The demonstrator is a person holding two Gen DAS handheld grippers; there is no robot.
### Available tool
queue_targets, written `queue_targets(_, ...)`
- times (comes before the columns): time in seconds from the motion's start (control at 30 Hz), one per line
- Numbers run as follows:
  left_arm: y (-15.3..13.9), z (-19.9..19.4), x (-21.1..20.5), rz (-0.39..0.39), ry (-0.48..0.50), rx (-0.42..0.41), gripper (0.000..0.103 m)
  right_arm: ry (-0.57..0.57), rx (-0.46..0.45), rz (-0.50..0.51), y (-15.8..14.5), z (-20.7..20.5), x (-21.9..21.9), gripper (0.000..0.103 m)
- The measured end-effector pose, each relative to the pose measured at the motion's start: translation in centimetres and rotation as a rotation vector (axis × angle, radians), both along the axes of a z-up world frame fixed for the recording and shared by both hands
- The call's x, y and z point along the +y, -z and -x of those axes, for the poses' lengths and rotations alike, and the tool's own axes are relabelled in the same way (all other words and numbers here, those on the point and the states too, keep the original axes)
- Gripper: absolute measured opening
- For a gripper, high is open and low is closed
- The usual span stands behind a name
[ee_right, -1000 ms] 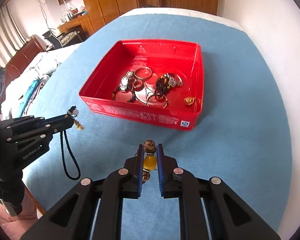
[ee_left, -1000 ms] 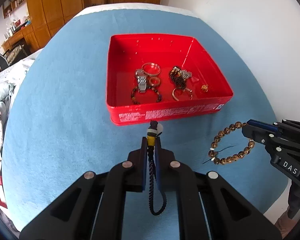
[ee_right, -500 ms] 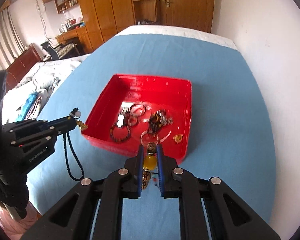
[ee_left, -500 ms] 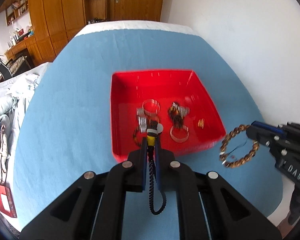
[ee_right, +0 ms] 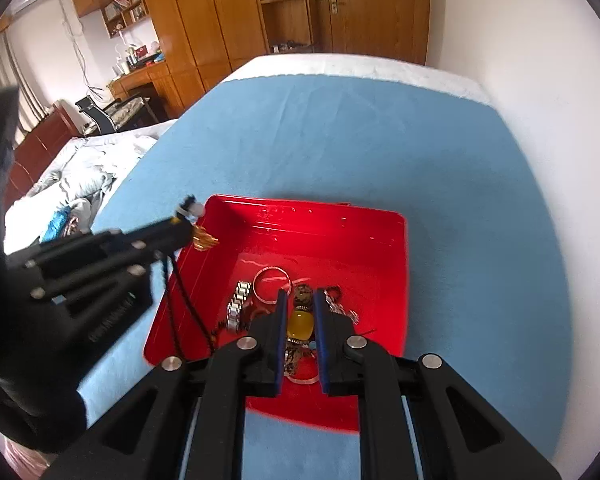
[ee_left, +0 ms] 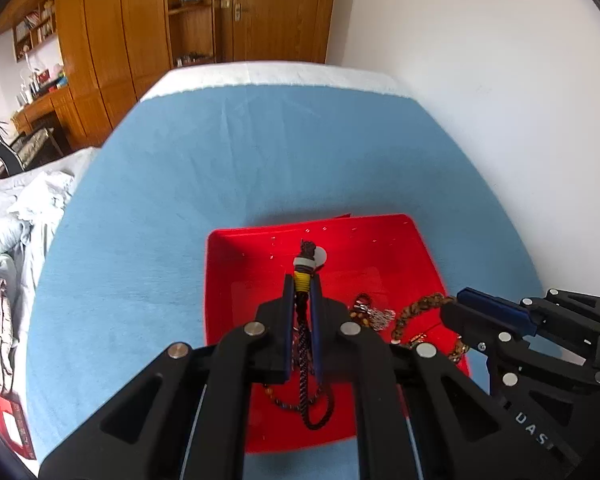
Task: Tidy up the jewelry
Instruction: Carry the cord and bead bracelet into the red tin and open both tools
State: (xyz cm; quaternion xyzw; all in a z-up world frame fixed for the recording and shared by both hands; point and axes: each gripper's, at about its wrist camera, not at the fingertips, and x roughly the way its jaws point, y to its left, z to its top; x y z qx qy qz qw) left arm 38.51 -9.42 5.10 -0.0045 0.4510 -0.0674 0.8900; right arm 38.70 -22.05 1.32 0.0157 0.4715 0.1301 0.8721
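**Both pieces carried over the red tray, not yet dropped**

Since the earlier frames both grippers have travelled from short of the red tray [ee_left: 228,280] to above it; a second ago each piece hung over the blue cloth in front of the near wall.

Left gripper [ee_left: 301,280]: jaws clenched on the black cord necklace [ee_left: 306,360], its yellow-wrapped end and pale bead sticking out past the tips, the cord loop dangling below over the tray's floor. Right gripper [ee_right: 300,300]: jaws clamped on the beaded bracelet [ee_right: 300,322] at its amber bead; in the left wrist view the brown bead loop hangs over the tray's right half.

Inside the tray: silver watch band [ee_right: 238,306], metal bangle [ee_right: 272,284], a chain cluster [ee_left: 370,312], more rings partly hidden by the jaws.

Outward: the tray sits on the blue cloth [ee_left: 180,180], which covers what looks like a bed more than a table; white wall right of the tray, wooden wardrobes beyond it.

Progress, my read: several pieces already in the tray, these two still gripped above it. Left: release both. No loose jewelry visible on the cloth around the tray, though the grippers hide part of it.
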Motion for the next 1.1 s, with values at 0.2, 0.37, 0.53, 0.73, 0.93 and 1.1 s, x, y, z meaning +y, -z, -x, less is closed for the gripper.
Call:
queue_targets(0.2,4.1,-3.7,1.2,0.01,-0.032,0.102,0.005,-0.013,0.048,-0.065,3.1,-4.0,0.5,0.012)
queue_targets(0.37,6.0,-5.4,1.5,-0.017,-0.048,0.149,0.006,0.005,0.072,-0.074,4.9,-7.0,0.2,0.013)
queue_targets(0.53,6.7,-6.4,1.7,-0.04,-0.066,0.176,0.012,0.069,0.07,-0.005,6.1,-8.3,-1.1,0.015)
queue_targets(0.73,5.7,-5.6,2.1,-0.024,-0.063,0.156,0.016,0.092,0.037,-0.018,4.9,-6.9,-2.9,0.015)
queue_targets(0.93,3.4,-2.6,2.7,-0.033,-0.072,0.093,0.043,0.103,0.001,-0.018,3.3,-4.3,-3.9,0.027)
queue_targets(1.1,1.8,0.7,3.1,-0.034,-0.071,0.051,0.052,0.101,-0.005,-0.031,2.4,-2.3,-4.2,0.035)
